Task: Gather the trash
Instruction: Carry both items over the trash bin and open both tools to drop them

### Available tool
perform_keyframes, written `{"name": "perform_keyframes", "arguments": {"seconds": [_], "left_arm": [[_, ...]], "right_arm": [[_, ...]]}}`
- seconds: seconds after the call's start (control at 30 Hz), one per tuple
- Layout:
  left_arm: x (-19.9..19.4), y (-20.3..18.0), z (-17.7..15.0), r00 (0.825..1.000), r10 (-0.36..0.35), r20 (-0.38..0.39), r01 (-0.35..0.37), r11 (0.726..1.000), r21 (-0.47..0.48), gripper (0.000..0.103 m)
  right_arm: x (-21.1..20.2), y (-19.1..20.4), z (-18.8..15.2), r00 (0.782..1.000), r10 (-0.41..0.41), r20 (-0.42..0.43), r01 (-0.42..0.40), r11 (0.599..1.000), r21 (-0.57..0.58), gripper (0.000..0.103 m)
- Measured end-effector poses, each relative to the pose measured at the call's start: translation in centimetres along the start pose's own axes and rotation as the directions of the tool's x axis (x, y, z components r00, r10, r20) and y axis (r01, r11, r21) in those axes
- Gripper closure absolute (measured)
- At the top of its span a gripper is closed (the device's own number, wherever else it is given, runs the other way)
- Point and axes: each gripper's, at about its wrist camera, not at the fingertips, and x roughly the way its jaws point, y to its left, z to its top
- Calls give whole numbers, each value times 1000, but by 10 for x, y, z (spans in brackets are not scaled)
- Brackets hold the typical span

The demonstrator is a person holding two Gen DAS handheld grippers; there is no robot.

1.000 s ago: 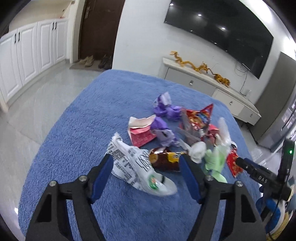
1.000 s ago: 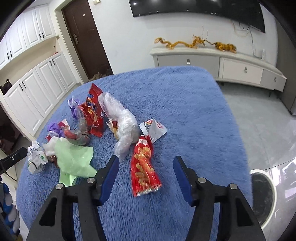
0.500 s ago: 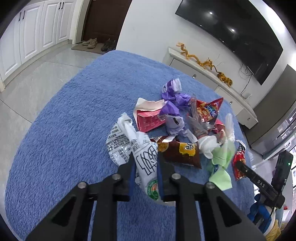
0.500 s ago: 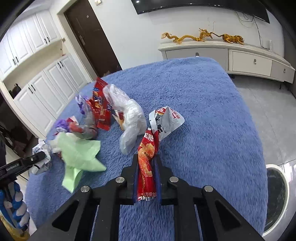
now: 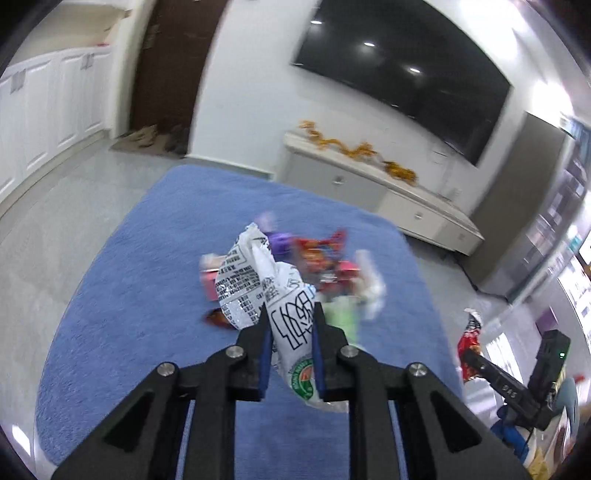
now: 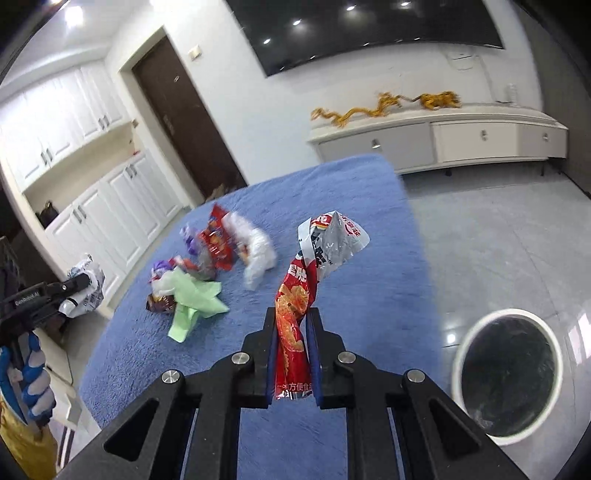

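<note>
Nearest the left wrist camera, the left gripper (image 5: 290, 325) has its blue-padded jaws clamped on a crumpled white plastic wrapper with black printed lettering (image 5: 258, 284), which stands up between the pads, its lower end with a round green and orange logo hanging below them. In the right wrist view, the right gripper (image 6: 293, 328) is closed tight on a long red snack packet with a silver torn-open top (image 6: 295, 317); the packet rises between the pads and its silvery end flares open above them.

Below both lies a blue shaggy cloth covering a table (image 6: 362, 295). On it, beyond the right gripper, rests a loose heap of rubbish: a pale green crumpled plastic bag (image 6: 192, 299), a small dark brown wrapper (image 6: 159, 303) touching its left edge, a clear crumpled plastic bag (image 6: 255, 254), a red foil snack bag (image 6: 218, 240) and purple wrappers (image 6: 190, 236) behind. The left view shows the same heap blurred.

On the grey floor to the right of the table stands a round white bin with a black liner (image 6: 509, 373). Farther back, a low white cabinet (image 6: 436, 140) carries a golden dragon ornament (image 6: 384, 105) under a large black wall screen (image 6: 369, 29).
</note>
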Motion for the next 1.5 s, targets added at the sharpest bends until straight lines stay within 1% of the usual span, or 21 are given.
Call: {"name": "perform_keyframes", "arguments": {"seconds": [0.1, 0.23, 0.33, 0.47, 0.53, 0.57, 0.63, 0.7, 0.73, 0.77, 0.8, 0.83, 0.87, 0.9, 0.93, 1.0, 1.03, 1.07, 1.13, 1.37, 1.5], "left_arm": [[10, -50, 6, 997, -74, -28, 76, 994, 85, 86], [35, -122, 8, 982, -169, -91, 183, 965, 189, 86], [60, -184, 2, 960, -232, -160, 268, 925, 270, 86], [106, -263, -14, 923, -272, -271, 357, 869, 342, 86], [124, -289, -22, 906, -282, -315, 388, 850, 355, 85], [137, -306, -28, 893, -289, -346, 411, 838, 360, 85], [153, -329, -37, 880, -290, -376, 429, 824, 369, 85], [171, -351, -47, 862, -293, -413, 454, 809, 373, 85], [180, -360, -51, 852, -297, -431, 467, 803, 370, 84], [192, -372, -56, 834, -305, -460, 490, 794, 359, 82], [199, -377, -58, 823, -311, -475, 501, 792, 350, 77], [209, -385, -62, 804, -322, -500, 520, 789, 328, 72], [217, -390, -64, 794, -329, -512, 529, 788, 314, 55], [223, -396, -66, 787, -333, -520, 535, 788, 305, 40], [228, -399, -67, 780, -337, -528, 541, 788, 296, 37], [234, -400, -70, 764, -338, -550, 548, 789, 277, 36], [234, -399, -70, 760, -339, -554, 551, 788, 274, 36], [233, -397, -70, 762, -337, -553, 550, 788, 278, 36], [228, -393, -69, 775, -331, -539, 540, 789, 293, 36], [197, -369, -63, 839, -300, -454, 476, 809, 345, 36], [179, -349, -59, 854, -292, -430, 455, 820, 346, 36]], "right_arm": [[-20, -24, -4, 999, -37, 31, 36, 999, 39, 89], [-41, -76, -11, 993, -104, 58, 96, 988, 123, 89], [-48, -120, -18, 988, -143, 55, 129, 971, 204, 89], [-45, -168, -31, 983, -180, 25, 165, 942, 291, 89], [-41, -192, -39, 980, -199, 0, 188, 926, 328, 89], [-39, -201, -42, 979, -205, -9, 196, 919, 343, 89], [-33, -222, -49, 976, -214, -30, 210, 903, 376, 89], [-27, -240, -55, 973, -226, -55, 229, 888, 398, 89], [-22, -247, -57, 972, -226, -69, 234, 882, 408, 86], [-20, -254, -58, 971, -228, -78, 239, 877, 416, 84], [-15, -262, -61, 967, -238, -92, 255, 869, 425, 82], [-12, -267, -63, 963, -248, -103, 268, 862, 430, 78], [-9, -272, -66, 960, -255, -114, 279, 856, 435, 75], [-7, -278, -69, 958, -259, -124, 287, 850, 441, 67], [-5, -283, -73, 954, -268, -136, 300, 841, 450, 59], [-5, -287, -78, 949, -279, -149, 316, 830, 460, 57], [-6, -287, -79, 947, -281, -154, 320, 826, 464, 57], [-7, -288, -81, 947, -282, -156, 322, 823, 468, 57], [-10, -287, -83, 946, -285, -156, 325, 818, 474, 57], [-29, -269, -74, 945, -307, -113, 323, 822, 468, 57], [-43, -251, -64, 943, -321, -85, 324, 834, 446, 57]]}}
